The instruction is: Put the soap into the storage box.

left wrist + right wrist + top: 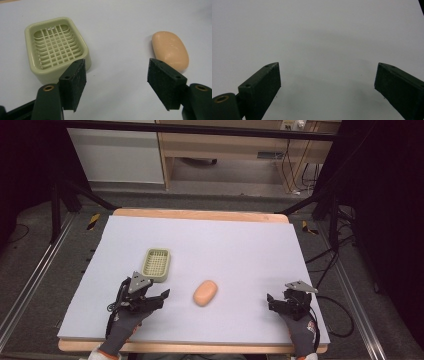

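Nothing done yet, by the look of it: soap bar (205, 292) lying bare on the white sheet (225, 240), soap dish (156, 264) standing empty, its grid floor clear. Judged from that, likely job is soap into dish, with every step left: reach, grasp, lift, carry, set down.

Left gripper (148, 297) released, jaws spread wide, grasping nothing. Seen along its own jaws, dish (57, 48) just ahead of the left fingertip, near corner tucked behind that pad but seemingly apart from it; soap (170, 49) just ahead of the right fingertip, near end hidden behind the pad, contact impossible to tell. Bare sheet (117, 62) in the gap between both pads, so neither thing sits within the grip. From above, held low over the sheet in a gloved hand, forearm entering from the near edge, jaws pointing forward and slightly toward the soap.

Right gripper (286, 304) likewise released, jaws wide apart, holding nothing. Between and beyond its fingertips only plain sheet (324, 50) with a faint shadow. From above, parked near the table's near edge, well apart from the soap, which lies off beyond its left fingertip, and farther still from the dish. Gloved hand wrapped round the handle, cable trailing behind.

Probably the left one best placed for the first reach.
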Tool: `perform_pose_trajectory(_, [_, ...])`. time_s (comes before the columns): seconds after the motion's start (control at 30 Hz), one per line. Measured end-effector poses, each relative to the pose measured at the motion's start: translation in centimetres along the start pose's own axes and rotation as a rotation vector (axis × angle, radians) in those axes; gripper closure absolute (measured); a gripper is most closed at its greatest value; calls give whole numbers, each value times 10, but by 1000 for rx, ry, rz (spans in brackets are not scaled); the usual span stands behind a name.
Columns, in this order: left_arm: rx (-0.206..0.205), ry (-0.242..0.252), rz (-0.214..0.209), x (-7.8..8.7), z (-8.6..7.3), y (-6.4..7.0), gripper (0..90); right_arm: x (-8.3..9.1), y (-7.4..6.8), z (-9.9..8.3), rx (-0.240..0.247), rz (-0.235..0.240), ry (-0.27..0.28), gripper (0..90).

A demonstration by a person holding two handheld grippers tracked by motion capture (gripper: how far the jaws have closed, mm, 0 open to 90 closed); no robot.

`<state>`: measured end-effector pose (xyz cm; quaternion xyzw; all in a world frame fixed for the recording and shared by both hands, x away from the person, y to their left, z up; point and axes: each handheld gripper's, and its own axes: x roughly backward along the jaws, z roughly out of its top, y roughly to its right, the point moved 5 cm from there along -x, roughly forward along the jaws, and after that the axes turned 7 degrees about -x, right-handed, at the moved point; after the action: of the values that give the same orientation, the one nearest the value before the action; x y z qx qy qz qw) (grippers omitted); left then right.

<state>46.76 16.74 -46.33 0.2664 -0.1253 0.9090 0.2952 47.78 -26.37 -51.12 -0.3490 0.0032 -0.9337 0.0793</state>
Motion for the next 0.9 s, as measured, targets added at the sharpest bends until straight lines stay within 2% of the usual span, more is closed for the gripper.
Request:
perform_pose_trajectory(0.5, [-70, 6, -15, -7, 24, 14, 293, 1, -4, 2, 15, 17, 20, 68])
perform_pose_trajectory(0.7, [-79, 19, -28, -11, 41, 21, 286, 1, -4, 2, 16, 17, 21, 68])
perform_pose_trajectory(0.9, [-73, 32, -45, -15, 50, 28, 284, 1, -5, 2, 17, 20, 19, 66])
